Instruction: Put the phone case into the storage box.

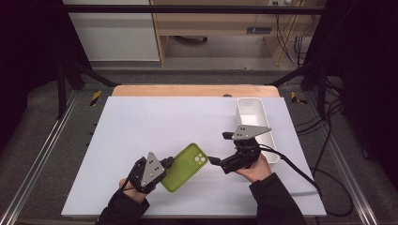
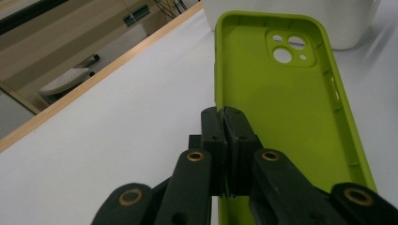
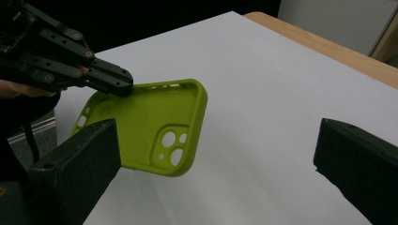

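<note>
A person stands at a white table [image 1: 141, 122], a two-jaw gripper in each hand. Going from left to right in the high view: the left gripper [image 1: 165, 164], at about seven o'clock on the tabletop, has its jaws pressed together on one long side wall of a lime green phone case [image 1: 185, 167]. In the left gripper view the two black jaws meet on that thin wall, and the case [image 2: 281, 122] stretches away from them with its hollow inside facing up and its camera cut-out at the far end, toward twelve o'clock. The case seems to be held a little above the table, tilted, though I cannot tell whether its near end touches the surface. Just to the right, at about five o'clock on the table, the right gripper [image 1: 213, 161] points back toward the case's camera corner, near it but not touching. In the right gripper view its jaws stand wide apart and hold nothing, with the case [image 3: 150, 126] between and beyond them at about ten o'clock. Farthest right, toward three o'clock, sits a white rectangular bin [image 1: 256, 119], which looks empty. My reading is that this is a hand-over or a two-handed hold just being set up: the next move would call for the right gripper to close the small gap, line its open jaws up with the case's free edge, and pinch that thin wall squarely so it does not slip.
</note>
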Tool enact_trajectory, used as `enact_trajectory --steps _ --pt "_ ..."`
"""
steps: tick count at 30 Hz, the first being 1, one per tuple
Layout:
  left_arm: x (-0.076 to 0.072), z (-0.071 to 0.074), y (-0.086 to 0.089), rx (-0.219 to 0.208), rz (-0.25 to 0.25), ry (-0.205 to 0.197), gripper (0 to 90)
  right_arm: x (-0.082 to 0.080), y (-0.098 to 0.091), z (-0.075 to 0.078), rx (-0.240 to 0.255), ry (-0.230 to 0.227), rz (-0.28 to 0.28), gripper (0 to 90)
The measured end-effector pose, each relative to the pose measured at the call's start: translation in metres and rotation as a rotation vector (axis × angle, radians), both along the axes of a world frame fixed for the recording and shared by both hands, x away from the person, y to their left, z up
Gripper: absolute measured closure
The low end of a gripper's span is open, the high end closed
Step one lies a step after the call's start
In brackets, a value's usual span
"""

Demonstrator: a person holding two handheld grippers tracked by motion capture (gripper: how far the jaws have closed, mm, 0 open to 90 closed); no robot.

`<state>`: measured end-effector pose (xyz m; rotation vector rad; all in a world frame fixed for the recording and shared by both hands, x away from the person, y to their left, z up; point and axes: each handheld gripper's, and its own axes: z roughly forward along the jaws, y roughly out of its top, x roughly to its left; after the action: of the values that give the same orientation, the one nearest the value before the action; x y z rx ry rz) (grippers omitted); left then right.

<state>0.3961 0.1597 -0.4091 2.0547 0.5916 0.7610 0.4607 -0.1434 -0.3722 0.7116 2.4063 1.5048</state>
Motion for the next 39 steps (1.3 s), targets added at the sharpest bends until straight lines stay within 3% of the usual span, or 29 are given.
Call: enact_trajectory --steps 14,21,28,39 --pt "0.0 -0.001 -0.006 0.009 -0.006 -0.011 87.6 0.012 0.016 0.003 -0.054 0.042 0.019 4.2" --pt "-0.002 0.002 -0.008 0.005 -0.012 -0.033 87.6 0.018 0.021 0.004 -0.059 0.081 0.032 6.3" --pt "-0.003 0.005 -0.011 0.0 -0.018 -0.062 87.6 0.02 0.028 0.007 -0.066 0.082 0.05 8.1" --pt "-0.003 0.007 -0.015 0.004 -0.021 -0.072 87.6 0.024 0.028 0.01 -0.062 0.122 0.068 16.2"
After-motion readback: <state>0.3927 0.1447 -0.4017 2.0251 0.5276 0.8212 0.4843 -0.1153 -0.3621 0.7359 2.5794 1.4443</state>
